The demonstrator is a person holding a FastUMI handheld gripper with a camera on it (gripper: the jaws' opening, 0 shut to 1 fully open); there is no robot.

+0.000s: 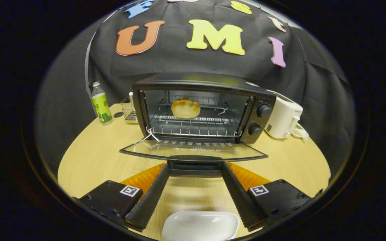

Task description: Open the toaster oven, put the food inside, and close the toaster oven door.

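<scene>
Your gripper [194, 170] is spread wide, holding nothing; the bun [185, 107] sits inside, so lift the stiff, hinged door [193, 149] by its near handle [194, 158].

The hand-held two-finger gripper [194, 170] has two long, flat-sided fingers [147, 197] with a finely ribbed, textured inner face. Each finger is carried on a broad matte block [111, 197] with rounded corners, dotted with small recessed screws. A square white-bordered fiducial marker sticker [131, 190] sits on top of each block, and a glossy orange moulded panel [146, 175] shows behind each finger.
</scene>
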